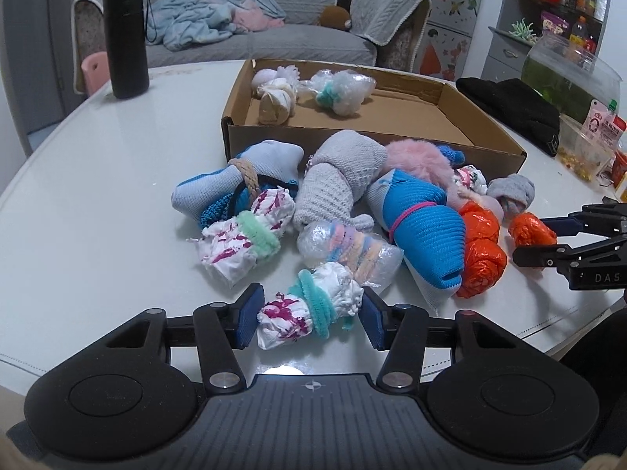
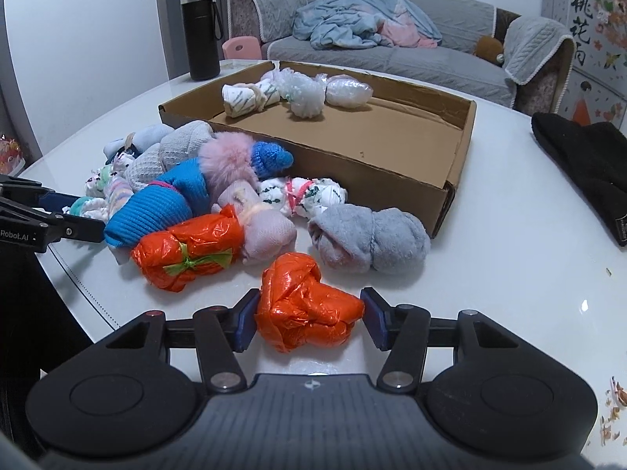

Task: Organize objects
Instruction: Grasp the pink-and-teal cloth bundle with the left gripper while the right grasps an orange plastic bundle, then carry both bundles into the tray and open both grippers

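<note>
The left gripper (image 1: 309, 315) is seen partly closed, its blue pads pressed against both ends of a white-and-magenta bundle (image 1: 309, 309) ringed by a teal scrunchie and lying on the tabletop (image 1: 98, 180) at the near edge of the pile. The right gripper (image 2: 309, 323) is likewise narrowed onto a crumpled orange plastic bundle (image 2: 309, 305), which is squeezed between its pads and rests on the tabletop just in front of a grey towel roll (image 2: 368, 239).

A double pick-up appears to be in hand: both bundles are gripped, neither yet lifted. A lift clear of the neighbouring rolls is called for next, then a carry over the near wall of the cardboard box (image 1: 376, 141), where three or four pale bundles are already laid at the far end.

The orange bundle looks glossy and wrinkled, likely slippery; the white one is soft and crinkled, and some give can be expected.
</note>
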The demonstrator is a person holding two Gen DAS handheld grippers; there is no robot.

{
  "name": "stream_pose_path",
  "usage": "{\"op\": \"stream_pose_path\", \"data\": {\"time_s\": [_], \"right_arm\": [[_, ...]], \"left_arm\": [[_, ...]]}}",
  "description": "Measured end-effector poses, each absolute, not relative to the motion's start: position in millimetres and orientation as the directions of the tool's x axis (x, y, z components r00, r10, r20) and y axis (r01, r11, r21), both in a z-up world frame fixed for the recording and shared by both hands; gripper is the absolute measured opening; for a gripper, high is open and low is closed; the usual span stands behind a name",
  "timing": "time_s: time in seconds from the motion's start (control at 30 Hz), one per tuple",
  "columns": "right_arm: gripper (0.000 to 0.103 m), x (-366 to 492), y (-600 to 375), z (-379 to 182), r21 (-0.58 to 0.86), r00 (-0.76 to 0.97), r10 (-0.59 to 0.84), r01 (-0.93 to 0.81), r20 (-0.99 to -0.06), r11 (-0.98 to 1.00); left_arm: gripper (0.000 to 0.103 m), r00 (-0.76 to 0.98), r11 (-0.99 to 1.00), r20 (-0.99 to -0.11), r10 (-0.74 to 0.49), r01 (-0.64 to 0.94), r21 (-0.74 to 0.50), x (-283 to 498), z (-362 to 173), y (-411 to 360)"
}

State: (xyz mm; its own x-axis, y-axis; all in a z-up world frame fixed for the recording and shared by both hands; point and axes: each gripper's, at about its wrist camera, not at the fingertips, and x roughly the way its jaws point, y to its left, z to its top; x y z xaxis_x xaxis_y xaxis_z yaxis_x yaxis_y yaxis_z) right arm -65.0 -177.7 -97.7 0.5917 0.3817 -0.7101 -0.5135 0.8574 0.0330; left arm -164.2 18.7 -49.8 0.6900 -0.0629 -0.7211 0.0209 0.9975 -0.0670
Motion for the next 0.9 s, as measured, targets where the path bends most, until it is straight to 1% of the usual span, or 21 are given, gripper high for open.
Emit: {"op": "stream_pose_path", "data": {"time_s": [0.2,0.4,0.57,0.7,0.9], "right_arm": [[0.053,-62.9,-176.8,-98.7,0.022,0.598,0.375,-0.512,-0.709,0.859],[0.049,-62.4,-181.1,-97.9,0.026,0.602,0.369,-0.501,-0.708,0.865],[0.048,-64.3,-192.6,-90.8,0.038,0.609,0.369,-0.485,-0.702,0.874],[0.048,-60.4,-206.1,-74.1,0.035,0.63,0.359,-0.466,-0.688,0.884],[0.048,-46.6,-225.7,-31.9,0.025,0.677,0.37,-0.461,-0.636,0.887]], "left_arm": [[0.061,0.704,0.999,-0.71,-0.038,0.031,-0.023,-169.9,-52.3,20.7],[0.054,0.706,0.999,-0.706,-0.05,0.048,-0.023,-171.8,-50.9,23.6],[0.054,0.702,0.998,-0.71,-0.049,0.057,-0.012,-176.7,-43.7,27.6],[0.054,0.724,0.999,-0.689,-0.027,0.051,0.014,-178.2,-22.6,35.5],[0.054,0.776,0.995,-0.63,0.0,0.066,0.081,-162.4,20.9,50.2]]}}
